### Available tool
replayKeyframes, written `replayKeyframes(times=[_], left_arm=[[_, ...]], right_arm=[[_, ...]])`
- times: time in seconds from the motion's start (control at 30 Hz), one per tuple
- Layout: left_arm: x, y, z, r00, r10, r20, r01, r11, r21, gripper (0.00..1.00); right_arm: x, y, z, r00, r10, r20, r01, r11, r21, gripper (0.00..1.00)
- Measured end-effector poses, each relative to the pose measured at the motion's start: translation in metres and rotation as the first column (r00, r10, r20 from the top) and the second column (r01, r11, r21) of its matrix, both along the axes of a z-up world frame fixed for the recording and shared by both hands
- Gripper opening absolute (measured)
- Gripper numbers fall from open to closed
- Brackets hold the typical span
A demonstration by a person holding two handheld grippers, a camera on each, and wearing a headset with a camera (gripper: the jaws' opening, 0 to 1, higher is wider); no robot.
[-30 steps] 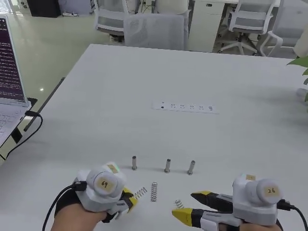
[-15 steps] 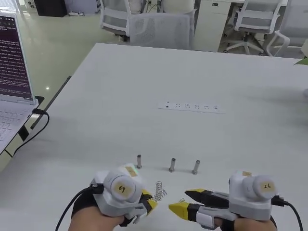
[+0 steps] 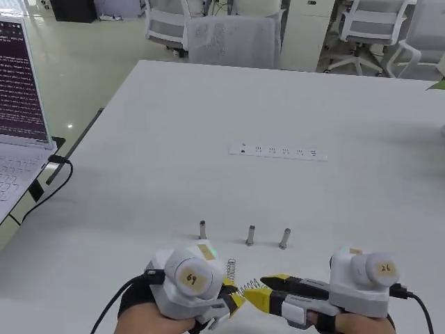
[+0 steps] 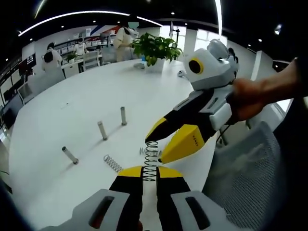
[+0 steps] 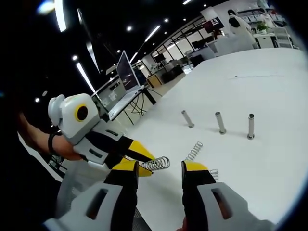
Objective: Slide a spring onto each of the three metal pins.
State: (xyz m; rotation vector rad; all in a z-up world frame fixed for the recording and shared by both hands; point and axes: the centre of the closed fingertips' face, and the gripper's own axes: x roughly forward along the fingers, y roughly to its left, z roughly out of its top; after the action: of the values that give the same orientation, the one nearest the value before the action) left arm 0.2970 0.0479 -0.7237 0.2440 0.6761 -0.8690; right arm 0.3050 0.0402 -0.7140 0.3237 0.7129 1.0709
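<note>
Spring point(image 4: 151, 159) in the left tool point(image 4: 149, 172), three pins point(image 4: 102, 130) nearby

Left gripper point(image 4: 150, 173) tight on a spring point(image 4: 151, 155), right gripper point(image 5: 161, 167) agape

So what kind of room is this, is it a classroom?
Probably an open-plan office: swivel chairs stand behind the big white table, an open laptop sits off to the left, and a power strip lies on the tabletop.

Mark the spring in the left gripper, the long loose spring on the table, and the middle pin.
held spring point(image 4: 150, 161), left gripper view, mid-coil.
long loose spring point(image 4: 112, 163), left gripper view, mid-coil.
middle pin point(image 3: 250, 235), head view, shaft.
</note>
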Motion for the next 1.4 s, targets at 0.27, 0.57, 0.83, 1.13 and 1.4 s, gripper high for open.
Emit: replayKeyframes(times=[0.27,0.57,0.83,1.13,1.4], left_arm=[[-0.002,-0.006,0.007,1.000,-0.020,0.018,0.020,1.000,-0.006,0.02],[-0.002,-0.008,0.009,0.999,-0.031,0.031,0.031,0.999,-0.008,0.02],[-0.002,-0.010,0.010,0.998,-0.044,0.038,0.045,0.999,-0.014,0.02],[-0.001,-0.013,0.012,0.997,-0.055,0.053,0.056,0.998,-0.020,0.02],[-0.001,-0.013,0.009,0.995,-0.071,0.069,0.071,0.997,0.006,0.02]], right_arm=[[-0.002,0.003,-0.001,0.999,0.005,-0.033,-0.004,1.000,0.026,0.25],[-0.002,0.004,0.004,0.999,-0.006,-0.050,0.009,0.998,0.058,0.16],[-0.003,0.001,0.007,0.998,-0.010,-0.062,0.014,0.998,0.069,0.15],[-0.002,0.000,0.014,0.998,0.005,-0.058,-0.001,0.998,0.066,0.12],[-0.003,0.005,0.017,0.999,0.034,-0.034,-0.033,0.999,0.032,0.09]])
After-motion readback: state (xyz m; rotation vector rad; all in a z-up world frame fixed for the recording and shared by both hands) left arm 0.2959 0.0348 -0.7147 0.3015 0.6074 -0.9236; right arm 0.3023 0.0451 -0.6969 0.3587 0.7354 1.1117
